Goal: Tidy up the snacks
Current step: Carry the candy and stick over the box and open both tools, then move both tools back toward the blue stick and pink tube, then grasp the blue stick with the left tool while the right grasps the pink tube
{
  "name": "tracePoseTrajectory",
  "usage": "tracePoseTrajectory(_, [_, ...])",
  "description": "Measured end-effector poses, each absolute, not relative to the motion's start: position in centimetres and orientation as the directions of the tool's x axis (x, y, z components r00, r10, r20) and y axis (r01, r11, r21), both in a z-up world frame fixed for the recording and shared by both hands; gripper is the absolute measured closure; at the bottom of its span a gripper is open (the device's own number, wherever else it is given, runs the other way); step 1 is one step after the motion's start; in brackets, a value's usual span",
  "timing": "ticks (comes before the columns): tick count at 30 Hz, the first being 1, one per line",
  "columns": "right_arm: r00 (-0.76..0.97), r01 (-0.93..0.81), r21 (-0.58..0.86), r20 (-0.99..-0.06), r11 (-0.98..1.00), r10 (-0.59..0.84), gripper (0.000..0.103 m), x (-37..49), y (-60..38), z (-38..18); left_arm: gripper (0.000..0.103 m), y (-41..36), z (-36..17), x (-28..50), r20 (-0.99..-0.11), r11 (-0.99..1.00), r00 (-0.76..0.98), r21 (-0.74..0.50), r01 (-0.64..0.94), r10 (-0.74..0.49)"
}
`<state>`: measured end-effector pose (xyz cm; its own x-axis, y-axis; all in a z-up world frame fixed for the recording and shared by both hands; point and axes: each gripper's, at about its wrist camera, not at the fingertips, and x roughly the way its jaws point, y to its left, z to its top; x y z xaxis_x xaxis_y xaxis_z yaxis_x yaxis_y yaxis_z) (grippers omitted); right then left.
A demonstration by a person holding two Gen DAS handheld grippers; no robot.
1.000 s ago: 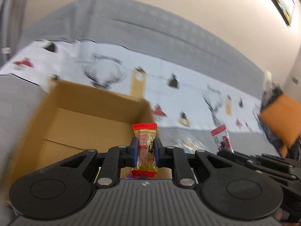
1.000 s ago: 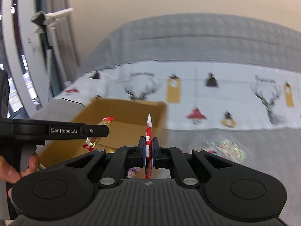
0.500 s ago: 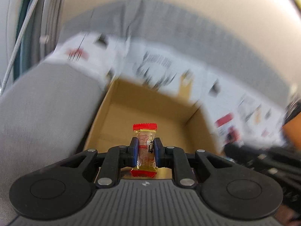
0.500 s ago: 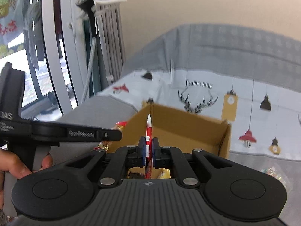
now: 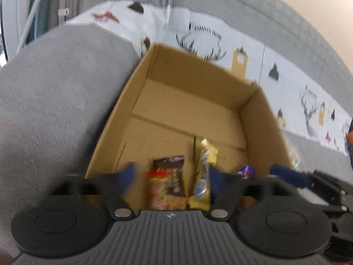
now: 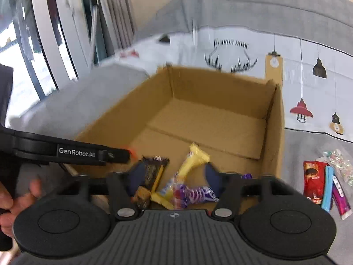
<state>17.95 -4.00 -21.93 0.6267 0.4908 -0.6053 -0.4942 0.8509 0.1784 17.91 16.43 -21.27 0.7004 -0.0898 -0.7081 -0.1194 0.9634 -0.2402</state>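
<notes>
Centrally, the cardboard box (image 5: 194, 101) fills both frames on the grey sofa (image 5: 50, 92). Both tongs — left gripper (image 5: 171, 180) and right gripper (image 6: 174, 177) — gape wide, gripping nothing. Low in frame, inside the box, lie a yellow snack bar (image 5: 204, 170) and brown packet (image 5: 172, 172); a red-capped wrapper (image 5: 157, 190) is blurred.

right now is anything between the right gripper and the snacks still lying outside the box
Nothing visible blocks the way. The right gripper hangs open over the cardboard box, and the loose snack packets lie on the grey cushion beyond the box's right wall.

Snacks (image 5: 201, 172) lie inside box (image 5: 260, 119), seemingly at near wall.
</notes>
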Motion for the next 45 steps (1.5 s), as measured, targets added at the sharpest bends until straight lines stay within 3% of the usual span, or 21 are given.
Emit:
tracePoseTrajectory(6, [0.682, -0.464, 0.195, -0.544, 0.864, 0.489, 0.04, 17.0, -8.7, -19.9, 0.016, 11.9, -18.5, 17.8, -0.677, 0.975, 0.729, -0.214, -0.059, -0.104])
tracePoseTrajectory(13, [0.771, -0.344, 0.185, -0.505, 0.921, 0.389, 0.04, 14.8, -18.4, -20.2, 0.016, 3.1, -17.5, 18.5, -0.657, 0.979, 0.731, -0.189, 0.073, -0.181])
tracePoseTrajectory(23, [0.8, -0.156, 0.246, -0.536, 0.957, 0.268, 0.04, 15.1, -31.3, -25.4, 0.016, -8.9, -20.8, 22.0, -0.693, 0.967, 0.676, -0.139, 0.214, -0.249])
tracePoseTrajectory(29, [0.767, -0.161, 0.35, -0.544, 0.923, 0.34, 0.041, 18.8, -35.5, -27.2, 0.017, -13.4, -24.1, 25.5, -0.725, 0.958, 0.635, -0.132, 0.254, -0.268])
tracePoseTrajectory(32, [0.754, -0.193, 0.301, -0.563, 0.934, 0.337, 0.047, 20.5, -36.2, -28.0, 0.032, -14.8, -26.2, 27.7, -0.736, 0.956, 0.618, -0.153, 0.249, -0.278])
tracePoseTrajectory(33, [0.745, -0.197, 0.293, -0.575, 0.935, 0.337, 0.048, 21.2, -36.4, -28.6, 0.042, -15.1, -27.1, 28.6, -0.744, 0.955, 0.605, -0.162, 0.247, -0.283])
tracePoseTrajectory(37, [0.679, -0.155, 0.383, -0.629, 0.911, 0.38, 0.063, 23.7, -37.5, -31.7, 0.069, -15.7, -30.3, 31.1, -0.767, 0.947, 0.56, -0.209, 0.242, -0.313])
tracePoseTrajectory(40, [0.67, -0.206, 0.287, -0.656, 0.935, 0.349, 0.063, 24.2, -36.3, -32.4, 0.071, -15.9, -32.0, 32.3, -0.766, 0.938, 0.544, -0.248, 0.241, -0.342])
tracePoseTrajectory(45, [0.622, -0.186, 0.312, -0.697, 0.932, 0.358, 0.063, 26.1, -35.9, -34.8, 0.071, -16.5, -34.0, 33.1, -0.774, 0.931, 0.527, -0.23, 0.283, -0.351])
